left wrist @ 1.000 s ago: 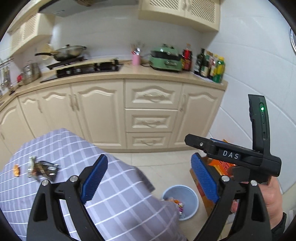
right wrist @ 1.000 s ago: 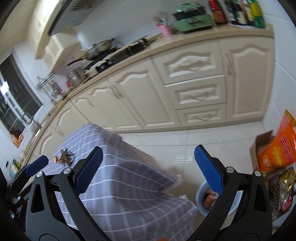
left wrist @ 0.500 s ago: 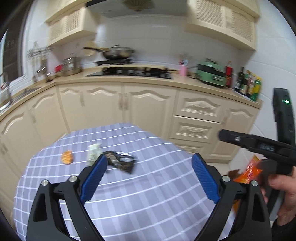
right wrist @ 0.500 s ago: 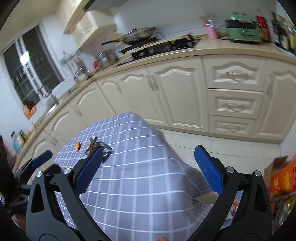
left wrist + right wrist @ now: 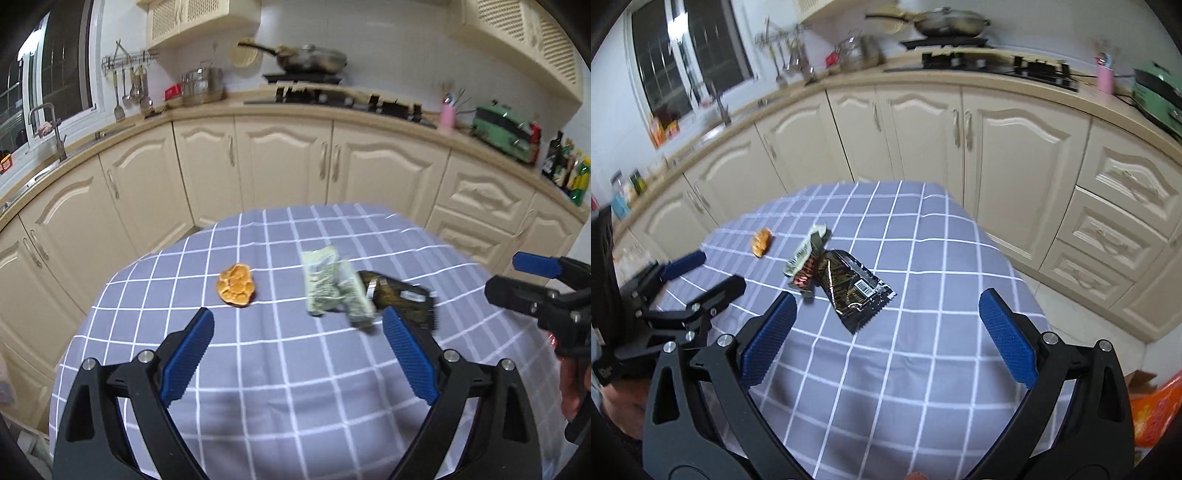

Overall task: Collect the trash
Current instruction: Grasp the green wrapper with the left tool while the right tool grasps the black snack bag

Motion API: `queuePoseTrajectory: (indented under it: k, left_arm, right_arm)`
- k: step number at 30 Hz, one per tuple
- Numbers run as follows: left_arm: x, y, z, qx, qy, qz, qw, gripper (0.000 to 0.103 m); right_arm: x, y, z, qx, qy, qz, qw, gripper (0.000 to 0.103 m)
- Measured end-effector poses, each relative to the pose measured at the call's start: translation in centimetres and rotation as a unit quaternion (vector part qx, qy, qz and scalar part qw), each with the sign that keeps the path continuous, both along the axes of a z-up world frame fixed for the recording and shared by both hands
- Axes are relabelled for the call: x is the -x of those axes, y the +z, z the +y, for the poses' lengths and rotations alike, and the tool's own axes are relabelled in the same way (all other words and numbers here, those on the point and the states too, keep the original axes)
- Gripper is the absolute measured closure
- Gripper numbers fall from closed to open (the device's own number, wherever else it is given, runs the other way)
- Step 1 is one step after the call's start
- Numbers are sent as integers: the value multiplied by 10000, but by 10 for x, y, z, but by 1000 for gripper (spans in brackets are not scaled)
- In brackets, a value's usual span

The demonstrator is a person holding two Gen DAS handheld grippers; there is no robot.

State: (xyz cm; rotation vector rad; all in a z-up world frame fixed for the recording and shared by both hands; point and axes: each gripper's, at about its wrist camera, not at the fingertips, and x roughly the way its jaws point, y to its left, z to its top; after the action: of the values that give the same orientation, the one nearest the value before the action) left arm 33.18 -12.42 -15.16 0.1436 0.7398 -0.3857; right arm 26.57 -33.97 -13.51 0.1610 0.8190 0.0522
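Note:
Three pieces of trash lie on the grey checked tablecloth [image 5: 288, 369]: an orange peel [image 5: 236, 285], a pale green wrapper [image 5: 334, 288] and a black snack wrapper [image 5: 400, 297]. They also show in the right wrist view: the peel [image 5: 761, 242], the green wrapper [image 5: 807, 251], the black wrapper [image 5: 855, 290]. My left gripper [image 5: 297, 354] is open and empty, near the front of the table, short of the trash. My right gripper [image 5: 886, 339] is open and empty, just short of the black wrapper.
Cream kitchen cabinets [image 5: 280, 162] and a counter with a hob [image 5: 343, 101] run behind the table. An orange bag in a cardboard box [image 5: 1152, 410] stands on the floor at the right. The other gripper shows at each view's edge [image 5: 543, 291].
Both views have swung left from the floor bin and box side onto the table. The trash now lies close in front of both open grippers.

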Motion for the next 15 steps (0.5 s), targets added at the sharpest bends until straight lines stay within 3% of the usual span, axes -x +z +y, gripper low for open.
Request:
queuePoseTrajectory:
  k: [9,15]
  left_arm:
    - [-46,-26,-23,-780,-161,214,9966,13]
    - [-63,-32,-43,-1207,-382,179,9918,15]
  right_arm:
    - [-43,-32,22,464,586,470,9961,6]
    - [-56,-42,34,655,995,527,9915,6]
